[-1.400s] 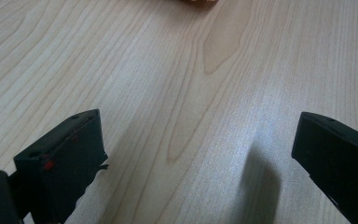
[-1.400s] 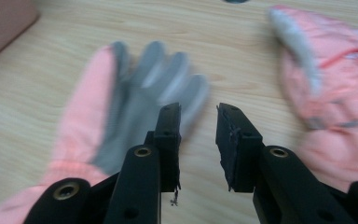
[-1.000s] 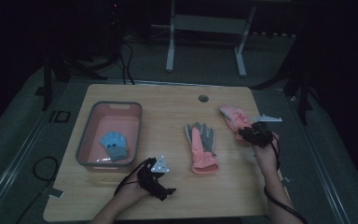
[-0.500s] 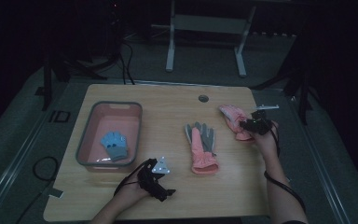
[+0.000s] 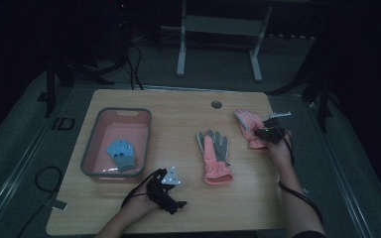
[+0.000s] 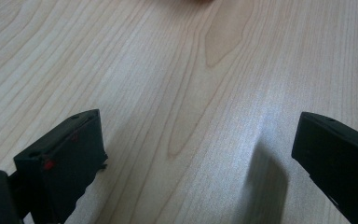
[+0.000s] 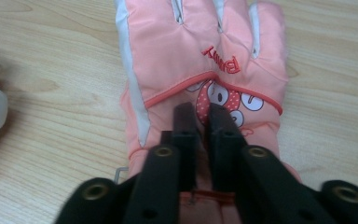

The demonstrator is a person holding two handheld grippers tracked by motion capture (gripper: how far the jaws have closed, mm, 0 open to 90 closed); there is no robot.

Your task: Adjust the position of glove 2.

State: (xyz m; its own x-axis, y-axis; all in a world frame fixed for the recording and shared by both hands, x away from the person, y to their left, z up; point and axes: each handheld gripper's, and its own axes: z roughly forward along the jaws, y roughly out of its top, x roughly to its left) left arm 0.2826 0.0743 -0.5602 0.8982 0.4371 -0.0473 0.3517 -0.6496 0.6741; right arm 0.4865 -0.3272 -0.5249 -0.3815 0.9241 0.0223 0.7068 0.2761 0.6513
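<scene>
Two grippers: right gripper (image 7: pixel 200 114) pinches the pink glove (image 7: pixel 200 51) (jaws just closed); left gripper (image 6: pixel 196 154), nearer the bin (image 5: pixel 92 148), spread.

My left gripper (image 5: pixel 171 198) rests low at the near edge, jaws spread wide, forearm entering from below. My right gripper (image 7: pixel 203 121) is at the far right, arm stretched forward; its jaws have just been closing and now pinch fabric between them.

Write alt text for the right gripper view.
The right hand-held gripper pinches a fold of fabric on the back of a pink glove, jaws nearly together, beside its cartoon patch. The glove lies flat on a light wooden table.
</scene>
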